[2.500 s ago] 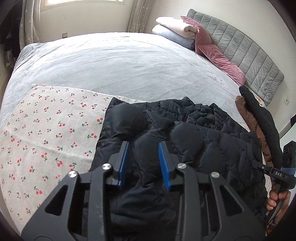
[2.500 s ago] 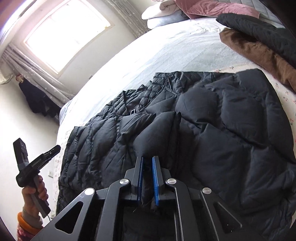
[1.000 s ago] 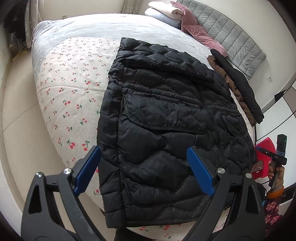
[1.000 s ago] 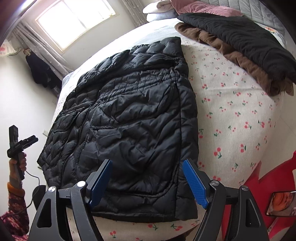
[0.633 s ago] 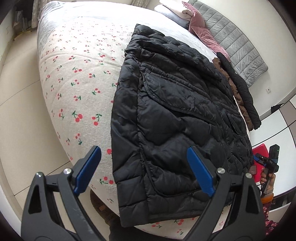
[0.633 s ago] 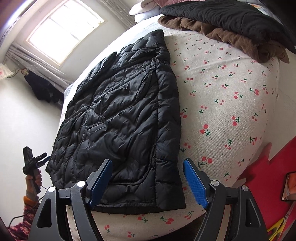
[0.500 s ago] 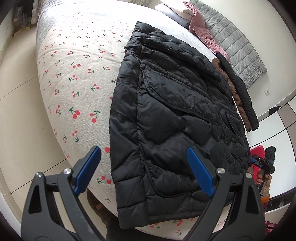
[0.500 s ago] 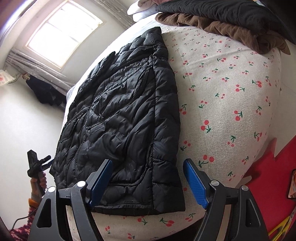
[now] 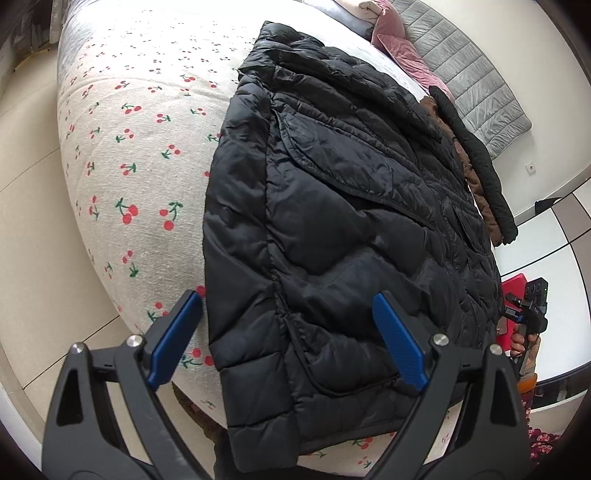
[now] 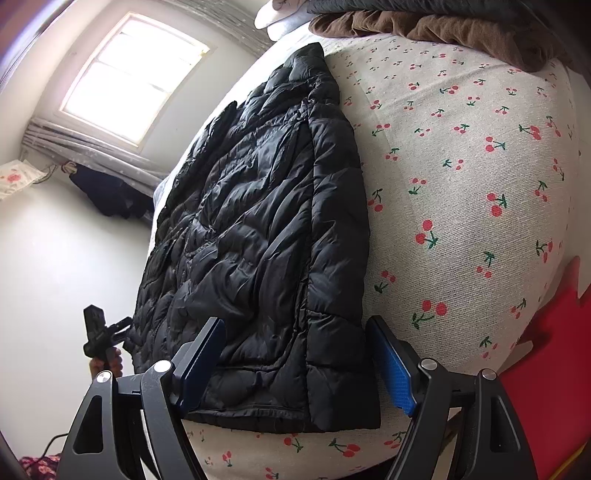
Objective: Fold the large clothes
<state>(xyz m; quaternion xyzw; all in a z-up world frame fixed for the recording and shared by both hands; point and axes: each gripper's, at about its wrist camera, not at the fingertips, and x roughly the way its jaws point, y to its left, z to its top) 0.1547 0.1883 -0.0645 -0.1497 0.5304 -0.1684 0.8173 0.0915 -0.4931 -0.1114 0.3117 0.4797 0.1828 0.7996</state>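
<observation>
Black puffer jacket (image 9: 343, 229) flat on cherry-print bedspread (image 9: 122, 155), sides apparently tucked in — bottom-to-collar fold left. Left tool (image 9: 288, 339) and right tool (image 10: 295, 365) spread wide at hem corners, gripping nothing.

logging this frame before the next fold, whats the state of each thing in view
black puffer jacket: spread flat on the bed, hem at the near edge, not gripped
left gripper: open, fingers either side of the jacket's near left corner
right gripper: open, fingers straddling the near right corner
cherry-print cover: laid over the bed under the jacket
brown garment: piled at the far side, with a black garment
</observation>
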